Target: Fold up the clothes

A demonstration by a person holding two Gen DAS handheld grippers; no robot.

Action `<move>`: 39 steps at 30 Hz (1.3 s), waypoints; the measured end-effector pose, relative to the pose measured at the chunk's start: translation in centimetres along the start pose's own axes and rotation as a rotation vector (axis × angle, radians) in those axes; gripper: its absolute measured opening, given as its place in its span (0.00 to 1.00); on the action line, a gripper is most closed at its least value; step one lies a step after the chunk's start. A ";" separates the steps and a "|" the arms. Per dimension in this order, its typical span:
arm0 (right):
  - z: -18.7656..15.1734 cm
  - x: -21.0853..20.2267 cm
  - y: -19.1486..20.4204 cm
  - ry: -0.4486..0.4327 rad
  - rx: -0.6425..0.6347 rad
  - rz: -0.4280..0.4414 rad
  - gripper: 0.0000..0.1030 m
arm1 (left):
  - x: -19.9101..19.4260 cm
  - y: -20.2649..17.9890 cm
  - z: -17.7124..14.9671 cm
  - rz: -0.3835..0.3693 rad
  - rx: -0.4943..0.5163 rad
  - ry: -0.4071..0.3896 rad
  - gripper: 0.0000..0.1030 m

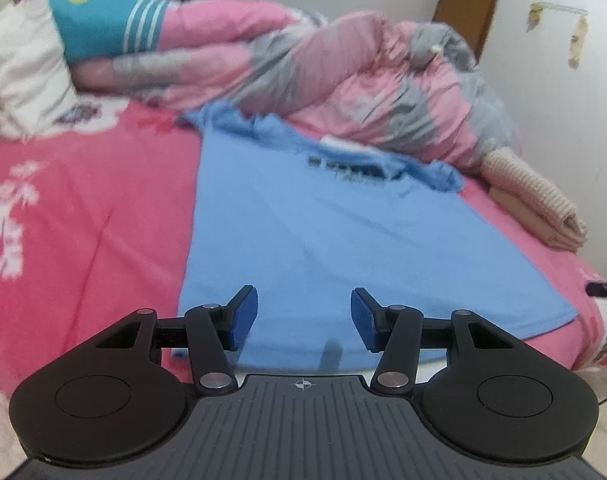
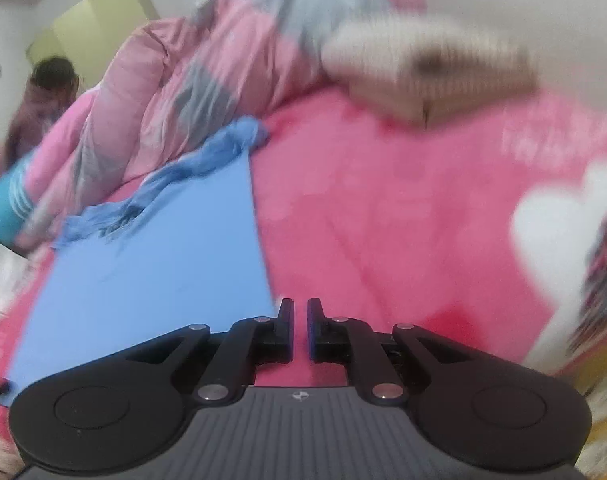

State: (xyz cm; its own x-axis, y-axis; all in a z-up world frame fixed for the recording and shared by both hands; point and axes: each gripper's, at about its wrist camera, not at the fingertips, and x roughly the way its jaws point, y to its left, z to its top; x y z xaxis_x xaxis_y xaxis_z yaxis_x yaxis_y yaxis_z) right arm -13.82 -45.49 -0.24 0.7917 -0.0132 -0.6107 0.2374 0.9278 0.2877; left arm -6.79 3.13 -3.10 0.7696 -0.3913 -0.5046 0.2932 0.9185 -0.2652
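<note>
A light blue T-shirt (image 1: 323, 232) lies flat on the pink bedsheet (image 1: 83, 208), its collar end crumpled toward the quilt. My left gripper (image 1: 304, 318) hovers over the shirt's near hem, open, nothing between its blue pads. In the right wrist view the same blue T-shirt (image 2: 155, 260) lies to the left, its sleeves bunched at the far end. My right gripper (image 2: 300, 330) sits over the pink bedsheet (image 2: 383, 220) just right of the shirt's edge, fingers nearly together with a thin gap and nothing in it.
A pink and grey quilt (image 1: 303, 64) is heaped along the far side of the bed. A folded beige striped garment (image 1: 543, 204) lies at the right edge. White cloth (image 1: 19, 72) and a teal pillow (image 1: 103, 24) sit at the far left. A person (image 2: 43, 96) is at the far left.
</note>
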 end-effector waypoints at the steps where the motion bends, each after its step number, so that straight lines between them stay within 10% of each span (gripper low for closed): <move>1: 0.0 0.8 1.5 0.005 -0.033 0.027 0.08 | 0.3 -0.4 0.3 -0.010 0.014 -0.005 0.50; 9: -3.5 9.4 11.6 0.093 -0.265 0.157 0.08 | 4.5 -2.9 -1.7 0.012 0.172 0.072 0.50; 18: -5.4 2.8 9.6 0.152 -0.265 0.173 0.09 | -1.4 -0.1 -3.9 0.029 0.232 0.058 0.51; 32: -7.5 10.4 22.6 0.094 -0.457 0.363 0.10 | -4.3 2.5 -2.1 0.015 0.076 -0.034 0.51; 39: -7.5 6.8 24.0 0.158 -0.547 0.479 0.10 | -3.8 4.0 -1.1 -0.017 0.035 -0.080 0.51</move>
State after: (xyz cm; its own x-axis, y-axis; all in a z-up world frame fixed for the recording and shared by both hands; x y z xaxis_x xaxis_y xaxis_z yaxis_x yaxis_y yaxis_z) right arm -6.96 -20.53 -2.97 0.6380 0.4552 -0.6211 -0.4607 0.8719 0.1659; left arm -9.13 8.25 -3.18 0.8065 -0.4025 -0.4330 0.3253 0.9137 -0.2435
